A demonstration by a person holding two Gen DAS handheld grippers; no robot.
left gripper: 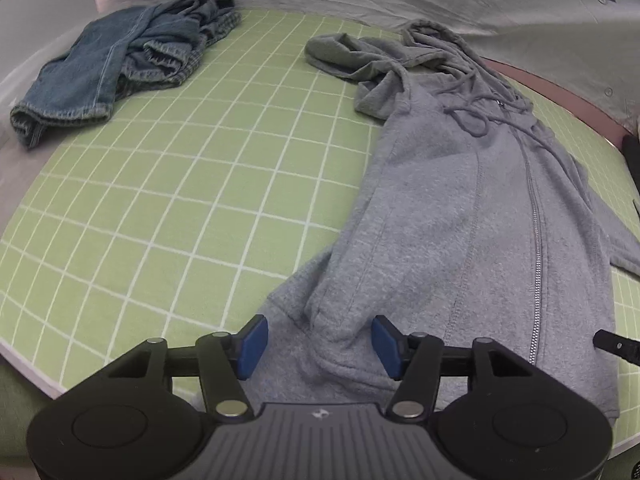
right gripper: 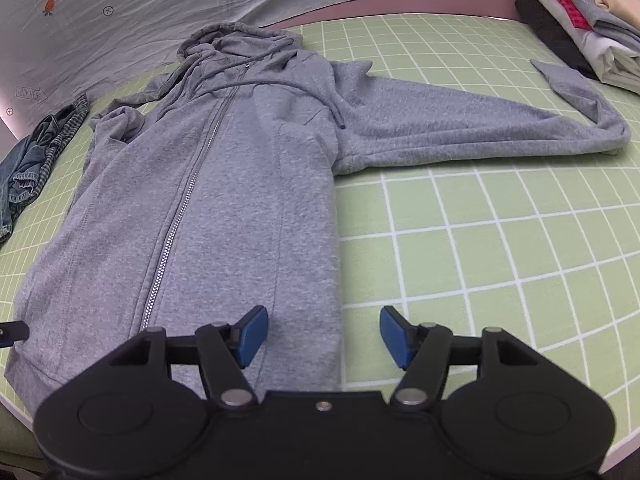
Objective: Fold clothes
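The grey zip hoodie (right gripper: 224, 184) lies front-up on the green gridded mat (right gripper: 500, 248), hem toward the mat's near edge and hood (right gripper: 236, 46) toward the far edge. One sleeve (right gripper: 460, 124) stretches flat toward the stack of folded clothes (right gripper: 580, 12) at the far right corner; the other sleeve (left gripper: 352, 60) is crumpled near the hood.

My worry is the left side of the hem, where the cloth is bunched into a raised ridge (left gripper: 340, 320) instead of lying flat. A pinch there would likely take several layers or only the ridge's top, and the fold would come out skewed. The zipper (right gripper: 180, 208) also runs at a slant, so folding across the body before straightening it would probably set the crookedness in. The crumpled sleeve could get trapped under a fold.

The left gripper (left gripper: 316, 340) stands released, with that ridge rising between the blue pads (left gripper: 254, 342) and neither pad pressing on it. The right gripper (right gripper: 324, 334) is likewise released over the hem's right corner: one pad above the cloth, the other above bare mat, the hoodie's side edge running between them. Whether either gripper's fingertips touch the fabric I cannot tell from this angle. A pair of jeans (left gripper: 108, 68) lies heaped at the far left corner, well apart.
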